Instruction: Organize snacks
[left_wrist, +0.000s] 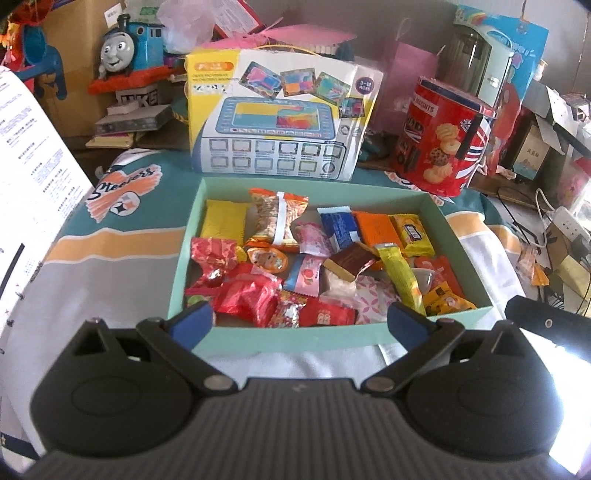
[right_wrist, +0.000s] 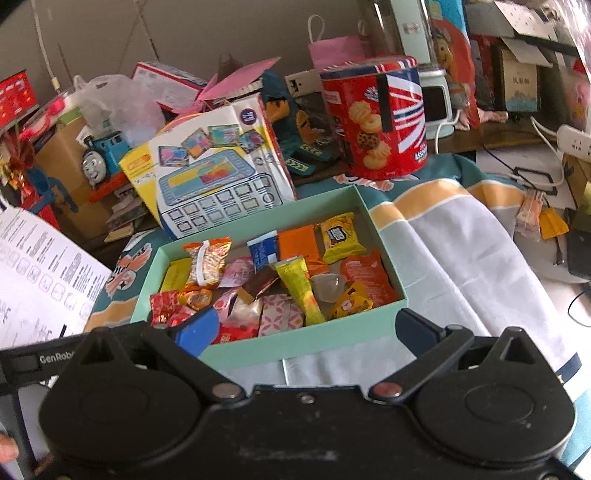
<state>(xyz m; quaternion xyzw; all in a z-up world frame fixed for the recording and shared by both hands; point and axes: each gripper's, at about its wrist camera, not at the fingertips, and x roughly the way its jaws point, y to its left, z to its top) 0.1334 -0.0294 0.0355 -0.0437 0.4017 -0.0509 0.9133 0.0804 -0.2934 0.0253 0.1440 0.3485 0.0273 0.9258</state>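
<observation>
- Left wrist view: mint-green box (left_wrist: 284, 341) held mixed wrapped snacks (left_wrist: 317, 266).
- Left gripper (left_wrist: 299, 319) was spread, empty.
- Right gripper (right_wrist: 306, 328) was spread, empty, near box front wall.

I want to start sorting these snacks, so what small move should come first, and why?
Probably lower the left gripper into the green box toward the red packet by the near wall. Both grippers are open and empty, and the snacks lie jumbled.
</observation>
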